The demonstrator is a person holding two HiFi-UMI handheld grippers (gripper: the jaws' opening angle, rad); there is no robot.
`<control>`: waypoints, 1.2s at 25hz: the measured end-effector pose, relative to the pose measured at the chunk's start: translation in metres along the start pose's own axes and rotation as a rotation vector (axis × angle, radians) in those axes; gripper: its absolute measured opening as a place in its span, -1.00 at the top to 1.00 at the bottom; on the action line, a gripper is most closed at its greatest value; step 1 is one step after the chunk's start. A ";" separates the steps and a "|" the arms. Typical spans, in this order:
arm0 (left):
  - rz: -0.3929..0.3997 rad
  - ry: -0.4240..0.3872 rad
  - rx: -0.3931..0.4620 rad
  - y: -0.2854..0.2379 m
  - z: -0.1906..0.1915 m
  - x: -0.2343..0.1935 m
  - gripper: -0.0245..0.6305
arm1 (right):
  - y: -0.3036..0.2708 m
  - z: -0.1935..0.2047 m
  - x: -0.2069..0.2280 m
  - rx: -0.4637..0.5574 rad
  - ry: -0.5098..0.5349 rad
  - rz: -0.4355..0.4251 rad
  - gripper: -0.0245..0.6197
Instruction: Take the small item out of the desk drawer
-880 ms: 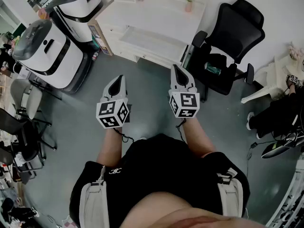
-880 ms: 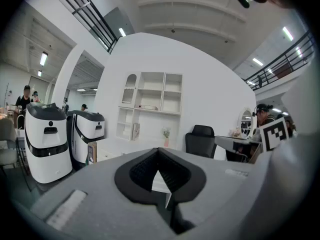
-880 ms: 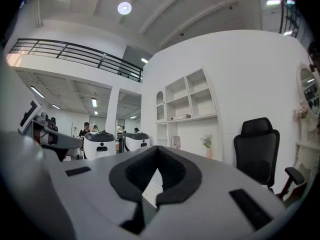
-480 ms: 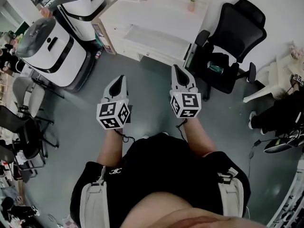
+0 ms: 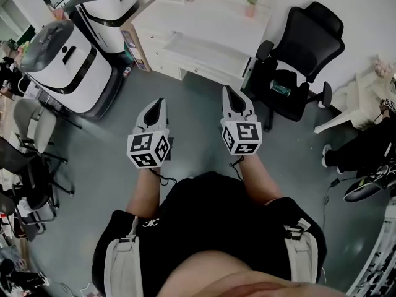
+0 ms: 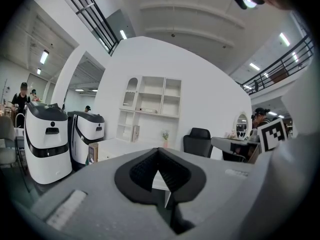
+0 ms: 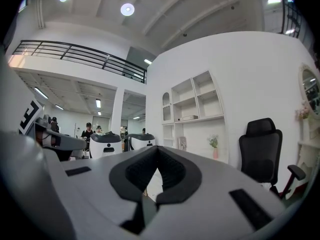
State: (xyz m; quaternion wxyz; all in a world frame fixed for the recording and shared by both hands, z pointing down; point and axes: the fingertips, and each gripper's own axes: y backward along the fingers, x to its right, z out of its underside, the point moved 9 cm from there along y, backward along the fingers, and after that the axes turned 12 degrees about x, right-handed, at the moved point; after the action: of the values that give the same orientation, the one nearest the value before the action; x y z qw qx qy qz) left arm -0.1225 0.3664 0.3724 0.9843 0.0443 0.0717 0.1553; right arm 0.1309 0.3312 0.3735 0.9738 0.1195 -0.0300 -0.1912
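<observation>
Grey floor [image 5: 93,159] spreads underfoot, with the white table [image 5: 210,26] at 12 o'clock; its drawer [image 5: 187,67] looks shut, so the small item is out of sight. Left claw [image 5: 157,103] and right claw [image 5: 227,90] hover level, both closed on nothing, placed as before. Only the table has drifted slightly up the view.

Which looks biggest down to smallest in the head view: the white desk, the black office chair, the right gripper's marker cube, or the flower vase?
Largest, too alike to rank: white desk and black office chair.
Next: marker cube on the right gripper, though nearness to the camera enlarges it.
Smallest: flower vase.
</observation>
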 end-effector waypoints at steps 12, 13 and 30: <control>0.004 0.002 -0.020 0.028 0.008 -0.044 0.88 | 0.007 0.011 -0.040 -0.014 -0.013 0.050 0.93; 0.004 0.002 -0.019 0.029 0.008 -0.046 0.88 | 0.005 0.010 -0.041 -0.011 -0.008 0.050 0.93; -0.004 -0.020 -0.005 -0.047 0.019 -0.084 0.88 | -0.078 0.039 -0.012 0.002 0.011 0.043 0.93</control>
State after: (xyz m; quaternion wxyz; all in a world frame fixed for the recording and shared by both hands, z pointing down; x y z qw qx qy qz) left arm -0.1843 0.2943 0.3965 0.9854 0.0432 0.0616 0.1529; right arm 0.0870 0.2569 0.3917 0.9777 0.1206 -0.0274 -0.1695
